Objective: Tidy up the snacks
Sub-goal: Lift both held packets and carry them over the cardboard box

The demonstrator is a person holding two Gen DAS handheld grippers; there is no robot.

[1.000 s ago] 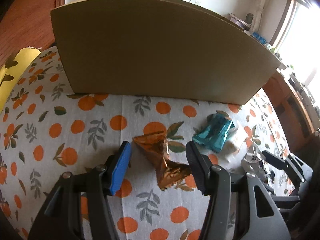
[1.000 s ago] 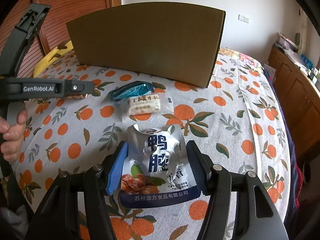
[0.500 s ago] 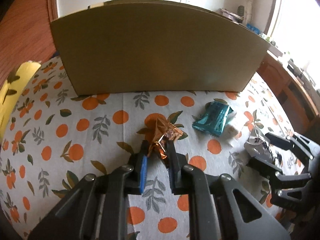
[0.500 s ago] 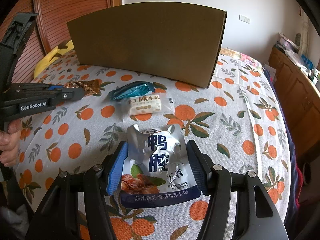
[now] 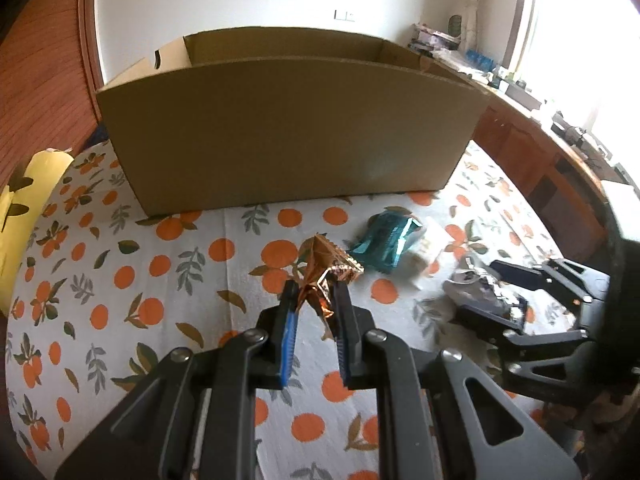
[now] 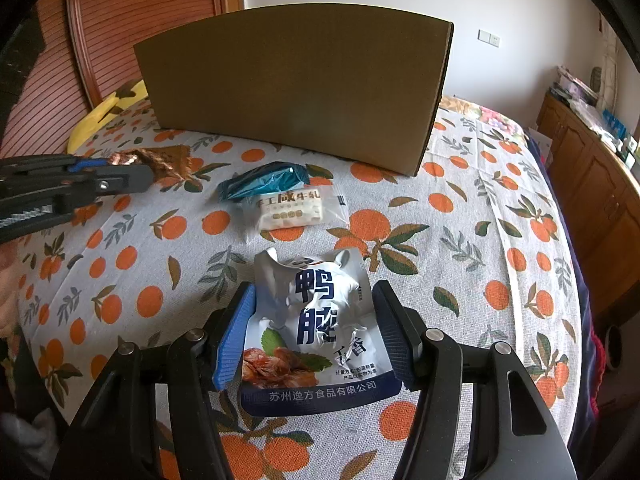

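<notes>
My left gripper (image 5: 314, 294) is shut on a crinkled copper-foil snack (image 5: 326, 270) and holds it above the orange-print cloth, in front of the open cardboard box (image 5: 288, 136). It also shows in the right wrist view (image 6: 160, 162). My right gripper (image 6: 314, 300) is open, its jaws on either side of a silver and blue snack pouch (image 6: 316, 328) that lies on the cloth. A teal wrapper (image 6: 262, 180) and a clear white candy packet (image 6: 292, 208) lie between the pouch and the box (image 6: 296, 84).
The cloth-covered table (image 6: 480, 240) drops off at the right, beside a wooden cabinet (image 6: 600, 184). A yellow cushion (image 5: 24, 208) lies at the left edge. A wooden slatted door (image 6: 132, 20) stands behind the box.
My left gripper closed on the copper snack and lifted it off the cloth, rising so the box's inside shows. The right gripper has stayed open around the pouch.
</notes>
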